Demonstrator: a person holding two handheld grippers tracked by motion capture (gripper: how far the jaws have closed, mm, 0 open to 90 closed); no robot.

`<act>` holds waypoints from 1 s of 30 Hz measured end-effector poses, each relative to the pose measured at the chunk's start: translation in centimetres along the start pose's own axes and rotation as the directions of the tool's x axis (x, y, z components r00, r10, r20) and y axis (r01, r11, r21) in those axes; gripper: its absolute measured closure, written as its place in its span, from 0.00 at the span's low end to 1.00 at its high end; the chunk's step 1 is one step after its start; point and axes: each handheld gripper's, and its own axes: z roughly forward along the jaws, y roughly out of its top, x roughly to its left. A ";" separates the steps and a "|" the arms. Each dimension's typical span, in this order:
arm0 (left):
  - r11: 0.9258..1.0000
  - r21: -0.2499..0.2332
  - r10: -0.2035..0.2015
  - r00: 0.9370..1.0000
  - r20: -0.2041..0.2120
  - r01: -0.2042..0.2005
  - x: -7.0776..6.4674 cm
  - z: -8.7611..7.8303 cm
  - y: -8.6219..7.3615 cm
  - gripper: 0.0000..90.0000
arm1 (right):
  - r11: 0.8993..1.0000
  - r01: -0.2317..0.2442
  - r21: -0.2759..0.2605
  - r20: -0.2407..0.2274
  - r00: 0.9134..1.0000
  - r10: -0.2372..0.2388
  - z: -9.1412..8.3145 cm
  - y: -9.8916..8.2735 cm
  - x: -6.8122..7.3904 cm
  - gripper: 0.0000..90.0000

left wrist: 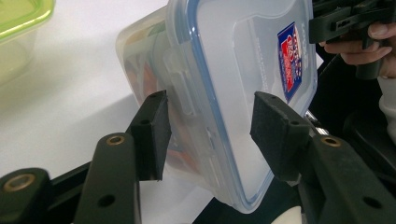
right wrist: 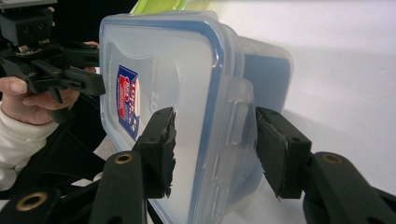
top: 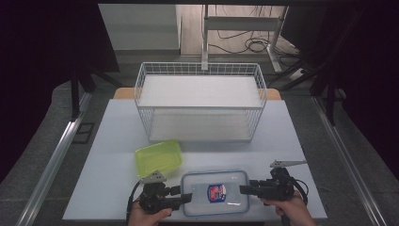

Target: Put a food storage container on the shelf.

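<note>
Both tongs — left (top: 187, 197), right (top: 243, 189) — spread astride the clear lidded box's (top: 215, 192) end latches, not pinching.

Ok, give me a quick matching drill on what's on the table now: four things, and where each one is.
Things:
1. clear lidded box
2. green container
3. wire basket
4. left gripper

Places:
A. far side of the table
B. at the clear box's left end
C. between the two grippers
D. just in front of the basket, left of centre

Pairs: 1-C, 2-D, 3-A, 4-B
</note>
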 end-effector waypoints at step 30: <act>0.996 -0.056 0.072 0.997 -0.031 -0.074 -0.7 -1.5 1.8 0.56 | 0.992 0.090 -0.084 0.008 0.996 -0.090 -1.0 1.2 1.4 0.57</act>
